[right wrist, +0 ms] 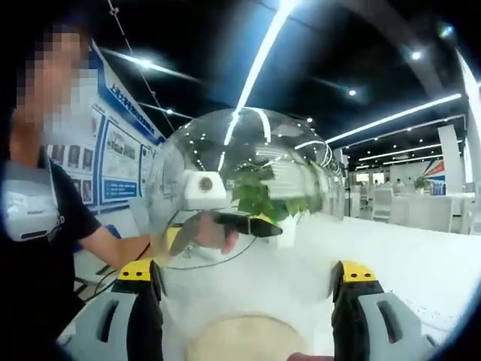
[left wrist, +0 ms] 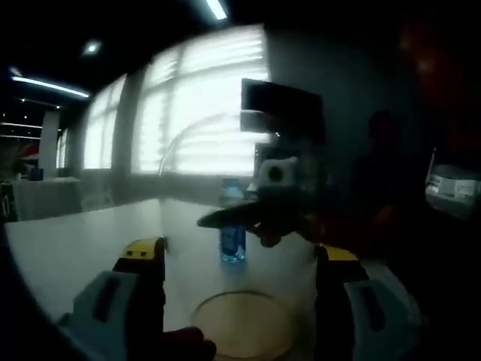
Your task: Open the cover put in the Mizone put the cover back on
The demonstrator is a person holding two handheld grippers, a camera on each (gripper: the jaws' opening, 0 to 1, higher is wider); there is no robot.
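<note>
**Dome cover lifted, Mizone bottle standing on the table**

In your left gripper view, your left tool [left wrist: 239,282] reaches forward with its two yellow-tipped jaws spread wide and nothing between them. Between the jaws, low in the view, a round wooden base [left wrist: 244,325] lies flat on the white table [left wrist: 83,241]. Beyond the base stands the Mizone bottle [left wrist: 233,222], upright, blue, on the table and apart from the base. Just past the bottle, your right tool [left wrist: 259,214] comes in from the right with dark jaws pointing left; a faint curved edge of the clear cover [left wrist: 180,150] rises to the left of it against the bright blinds of the window [left wrist: 199,105]. The scene here is dim, so you cannot tell from this view how the right tool's jaws stand.

In your right gripper view, your right tool [right wrist: 246,289] also shows its jaws wide apart, with the wooden base [right wrist: 244,338] low between them. The clear glass dome cover [right wrist: 248,188] hangs ahead of the jaws, raised off the base and tilted. Your left tool [right wrist: 237,226] enters from the left with its dark jaws at the cover's lower edge; whether they pinch the glass cannot be told. Through the dome a green leafy plant [right wrist: 259,197] shows. A person's arm [right wrist: 113,244] reaches in from the left
</note>
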